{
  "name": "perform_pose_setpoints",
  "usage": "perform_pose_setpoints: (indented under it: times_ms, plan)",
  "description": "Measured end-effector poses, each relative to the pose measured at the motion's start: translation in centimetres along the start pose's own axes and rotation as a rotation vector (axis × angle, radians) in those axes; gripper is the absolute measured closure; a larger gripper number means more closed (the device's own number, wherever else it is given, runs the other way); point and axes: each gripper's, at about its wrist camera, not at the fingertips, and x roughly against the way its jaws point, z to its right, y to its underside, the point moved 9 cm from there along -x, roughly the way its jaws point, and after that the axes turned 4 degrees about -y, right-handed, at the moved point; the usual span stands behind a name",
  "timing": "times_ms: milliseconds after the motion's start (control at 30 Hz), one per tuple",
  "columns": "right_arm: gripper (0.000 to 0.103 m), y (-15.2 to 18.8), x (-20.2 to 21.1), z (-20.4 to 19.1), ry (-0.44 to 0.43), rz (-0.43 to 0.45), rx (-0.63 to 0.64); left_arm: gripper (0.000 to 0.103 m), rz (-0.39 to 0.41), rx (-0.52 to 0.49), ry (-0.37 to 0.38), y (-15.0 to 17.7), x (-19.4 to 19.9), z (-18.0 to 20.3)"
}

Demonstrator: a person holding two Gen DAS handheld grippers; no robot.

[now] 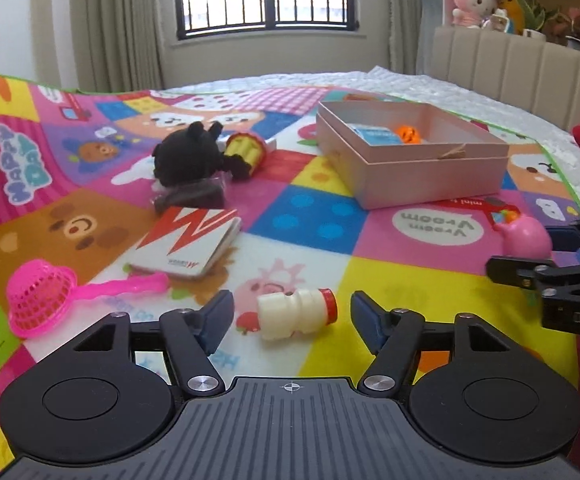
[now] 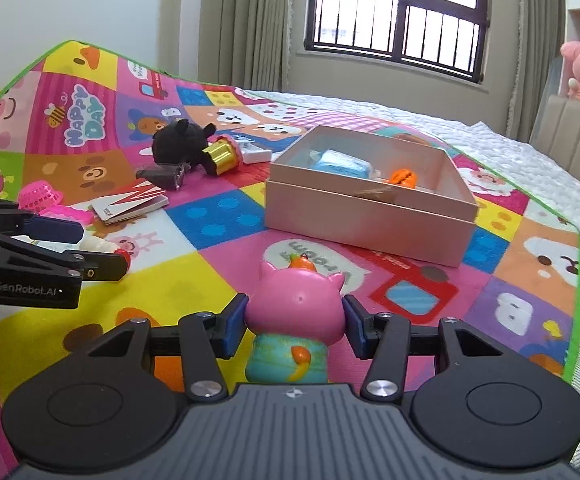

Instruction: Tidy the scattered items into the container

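A pink open box (image 1: 430, 176) sits on the colourful play mat; it shows in the right wrist view too (image 2: 366, 220) and holds a blue packet (image 2: 340, 164) and an orange toy (image 2: 402, 177). My left gripper (image 1: 292, 318) is open around a small white bottle with a red cap (image 1: 296, 316) lying on the mat. My right gripper (image 2: 294, 322) is shut on a pink pig toy (image 2: 294, 312), also seen in the left wrist view (image 1: 526, 236). Scattered on the mat are a black plush (image 1: 187, 156), a red-white booklet (image 1: 185, 244) and a pink strainer (image 1: 41, 300).
A yellow-gold cylinder toy (image 1: 245, 152) and a dark wrapped packet (image 1: 191, 198) lie by the plush. The mat covers a bed with a beige headboard (image 1: 522, 68) at the right. A window and curtains stand behind.
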Motion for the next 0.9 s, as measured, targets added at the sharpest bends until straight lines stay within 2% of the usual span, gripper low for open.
perform_pose_setpoints:
  times_ms: [100,133,167,300,433,567,733,833,900]
  plan:
    - [0.053,0.2,0.1,0.5,0.003,0.0,-0.016,0.038,-0.014,-0.007,0.005,0.2,-0.6,0.3]
    - [0.053,0.2,0.1,0.5,-0.001,0.0,-0.018,0.048,-0.018,-0.01,0.005,0.3,-0.7,0.4]
    - [0.053,0.2,0.1,0.5,-0.005,0.001,-0.018,0.052,-0.021,-0.011,0.008,0.4,-0.7,0.4]
    - [0.053,0.5,0.6,0.6,-0.032,-0.002,0.006,0.053,-0.01,-0.045,0.045,0.2,-0.1,1.5]
    - [0.054,1.0,1.3,1.6,-0.033,-0.015,0.047,0.053,-0.003,-0.094,0.118,-0.3,0.7,3.4]
    - [0.054,0.4,1.9,4.1,-0.015,-0.014,0.001,0.053,0.037,-0.128,0.184,-2.6,1.0,5.2]
    - [0.054,-6.2,3.3,9.2,0.009,0.128,-0.109,0.053,0.149,-0.16,0.218,-8.6,0.4,7.1]
    - [0.054,-11.1,2.9,11.3,-0.048,0.204,-0.163,0.052,0.252,-0.173,0.21,-14.0,-0.5,8.6]
    - [0.054,-14.0,1.5,12.5,-0.089,0.224,-0.202,0.052,0.278,-0.16,0.226,-17.2,-2.0,9.7]
